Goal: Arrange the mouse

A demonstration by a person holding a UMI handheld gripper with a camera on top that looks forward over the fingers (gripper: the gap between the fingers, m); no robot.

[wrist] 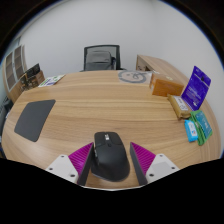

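Gripper (112, 165) released; black mouse (111, 155) rests on the worktop (100, 105) near edge, between the fingers. Dark mouse pad (34, 118) lies toward the left edge.

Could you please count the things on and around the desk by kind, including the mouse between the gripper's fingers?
Mouse, standing between the open fingers of the gripper: 1
Mouse pad: 1
Office chair: 1
Purple box: 1
Cardboard box: 1
Total: 5, all but the chair on the desk. Small packets beside the purple box are too unclear to count.
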